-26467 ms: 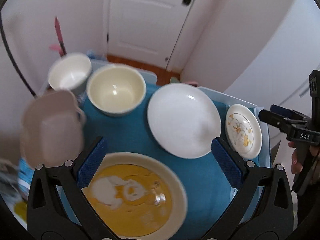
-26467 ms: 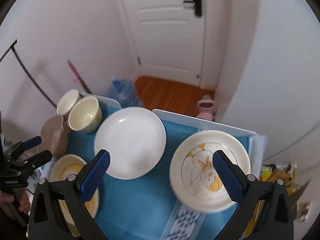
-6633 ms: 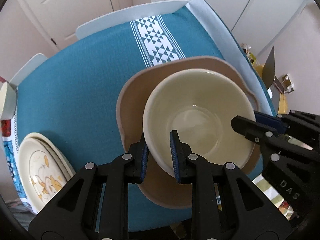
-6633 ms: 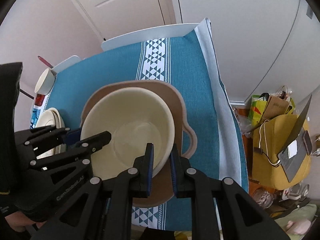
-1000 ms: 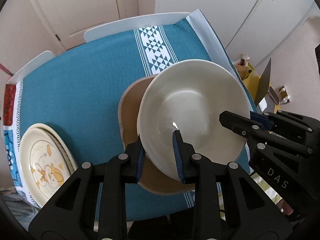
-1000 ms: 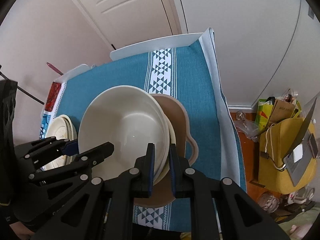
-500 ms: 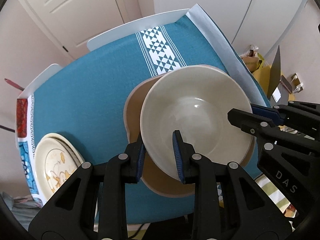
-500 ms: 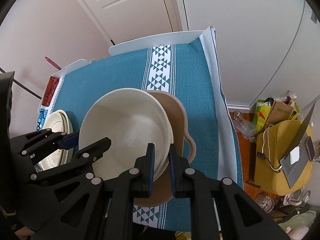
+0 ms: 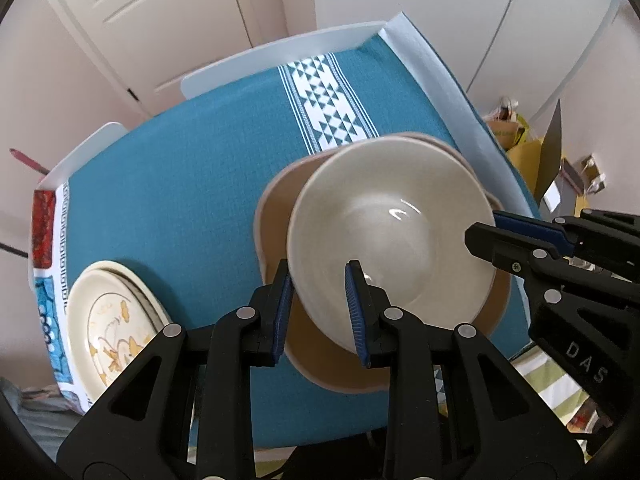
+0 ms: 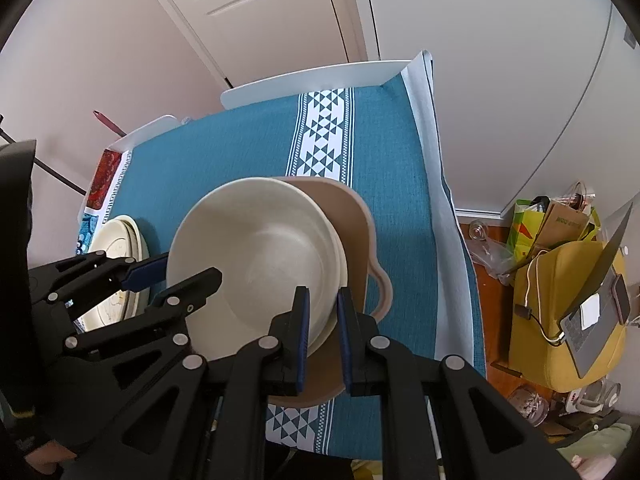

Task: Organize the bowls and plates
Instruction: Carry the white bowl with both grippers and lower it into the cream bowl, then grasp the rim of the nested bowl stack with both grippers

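Note:
A cream bowl (image 9: 392,232) sits inside a larger tan bowl with handles (image 9: 276,216) near the table's right edge. In the right wrist view the cream bowl (image 10: 260,256) seems to rest on another cream bowl's rim, within the tan bowl (image 10: 352,216). My left gripper (image 9: 320,308) is shut on the cream bowl's near rim. My right gripper (image 10: 322,328) is shut on the rim at the opposite side. A stack of cream plates with an orange pattern (image 9: 116,328) lies at the table's left edge, also in the right wrist view (image 10: 120,248).
A teal tablecloth with a white triangle-patterned band (image 9: 324,108) covers the table. White chair backs (image 10: 312,76) stand at the far side. A yellow bag with a laptop (image 10: 576,312) sits on the floor to the right.
Over the last second the cream bowl has come down from a raised, tilted hold and now sits lower and more level within the tan bowl. Both grippers stay shut on its rim.

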`<state>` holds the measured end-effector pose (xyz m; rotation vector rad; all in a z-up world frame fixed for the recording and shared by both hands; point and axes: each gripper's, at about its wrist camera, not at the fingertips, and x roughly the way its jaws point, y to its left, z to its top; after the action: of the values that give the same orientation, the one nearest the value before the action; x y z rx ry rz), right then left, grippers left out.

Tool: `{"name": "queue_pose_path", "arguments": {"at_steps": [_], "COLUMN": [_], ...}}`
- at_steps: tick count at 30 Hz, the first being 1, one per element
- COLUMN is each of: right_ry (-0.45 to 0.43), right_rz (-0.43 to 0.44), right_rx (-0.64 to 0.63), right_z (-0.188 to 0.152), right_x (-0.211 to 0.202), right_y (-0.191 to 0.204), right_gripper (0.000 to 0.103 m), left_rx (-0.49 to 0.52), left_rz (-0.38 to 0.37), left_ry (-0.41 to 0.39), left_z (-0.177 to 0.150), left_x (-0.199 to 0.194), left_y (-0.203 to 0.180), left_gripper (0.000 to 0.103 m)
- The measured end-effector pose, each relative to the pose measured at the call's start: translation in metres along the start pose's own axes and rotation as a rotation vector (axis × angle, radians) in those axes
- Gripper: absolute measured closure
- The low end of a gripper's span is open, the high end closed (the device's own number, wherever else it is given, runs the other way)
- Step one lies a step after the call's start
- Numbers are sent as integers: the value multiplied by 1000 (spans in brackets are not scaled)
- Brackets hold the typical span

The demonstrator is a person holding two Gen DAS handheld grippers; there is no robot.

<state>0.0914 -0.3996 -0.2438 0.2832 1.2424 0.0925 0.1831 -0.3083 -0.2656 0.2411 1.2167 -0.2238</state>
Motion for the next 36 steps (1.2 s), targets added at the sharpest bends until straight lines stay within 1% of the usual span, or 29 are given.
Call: {"name": "queue_pose_path", "arguments": {"at_steps": [3, 5, 8, 9, 10, 11, 12, 13, 14, 15, 16, 18, 19, 20, 21, 22, 23, 24, 26, 27, 29, 31, 34, 35, 36], "right_ry": [-28, -53, -100, -121, -144, -165, -186, -211, -229, -263, -288, -335, -370, -391, -399, -367, -314, -301, -300, -277, -202, -135, -66, -48, -29], "right_rz": [10, 24, 52, 58, 55, 50, 45, 45, 50, 54, 48, 16, -10, -23, -33, -43, -55, -69, -134, -156, -162, -176, -207, -219, -232], "right_rx": [-5, -12, -14, -11, -8, -8, -8, -4, 0, 6, 7, -1, -16, -24, -34, -43, -40, -30, 14, 26, 42, 57, 44, 34, 20], "right_z": [-2, -1, 0, 1, 2, 3, 4, 5, 5, 4, 3, 0, -4, -6, -9, -11, -12, -14, -21, -22, -25, -28, -35, -36, -36], "right_x": [-8, -16, -33, -41, -49, -57, -65, -74, -80, -90, -96, -109, -118, -124, -129, -131, -128, -127, -122, -116, -96, -76, -54, -48, -41], "right_y": [0, 2, 4, 5, 6, 6, 6, 7, 7, 8, 8, 11, 14, 14, 15, 16, 15, 13, 8, 5, -1, -6, -12, -12, -12], "right_gripper": [90, 90, 90, 90, 90, 81, 73, 47, 21, 13, 7, 6, 4, 1, 1, 1, 1, 1, 1, 1, 1, 1, 1, 1, 1], "left_rx": [-11, -18, -23, -31, -40, -57, -68, -77, -86, -86, -76, -71, -74, -82, -90, -98, -100, -102, -113, -119, -121, -106, -67, -60, -54], "left_rz": [-5, -25, 3, 0, -7, -11, -6, 0, 14, 28, 36, 47, 42, 18, 5, -9, -19, -34, -54, -63, -91, -110, -119, -124, -130], "left_ry": [-49, -104, -144, -168, -190, -224, -249, -282, -345, -389, -400, -395, -388, -372, -359, -338, -324, -291, -232, -203, -150, -122, -66, -47, -32], "left_z": [-2, -4, -3, -4, -4, -5, -6, -7, -11, -14, -15, -19, -21, -26, -29, -34, -37, -41, -50, -52, -55, -55, -51, -49, -48], "left_x": [-15, -31, -49, -58, -65, -77, -85, -93, -106, -116, -123, -131, -133, -135, -134, -131, -128, -120, -104, -95, -77, -64, -38, -30, -24], "left_y": [3, 6, 9, 12, 15, 21, 24, 28, 33, 37, 40, 47, 51, 58, 63, 68, 70, 74, 79, 80, 78, 74, 65, 63, 61], "left_gripper": [79, 79, 78, 77, 70, 61, 28, 2, 0, 0, 0, 0, 0, 0, 0, 0, 0, 0, 0, 0, 0, 0, 1, 2, 7]}}
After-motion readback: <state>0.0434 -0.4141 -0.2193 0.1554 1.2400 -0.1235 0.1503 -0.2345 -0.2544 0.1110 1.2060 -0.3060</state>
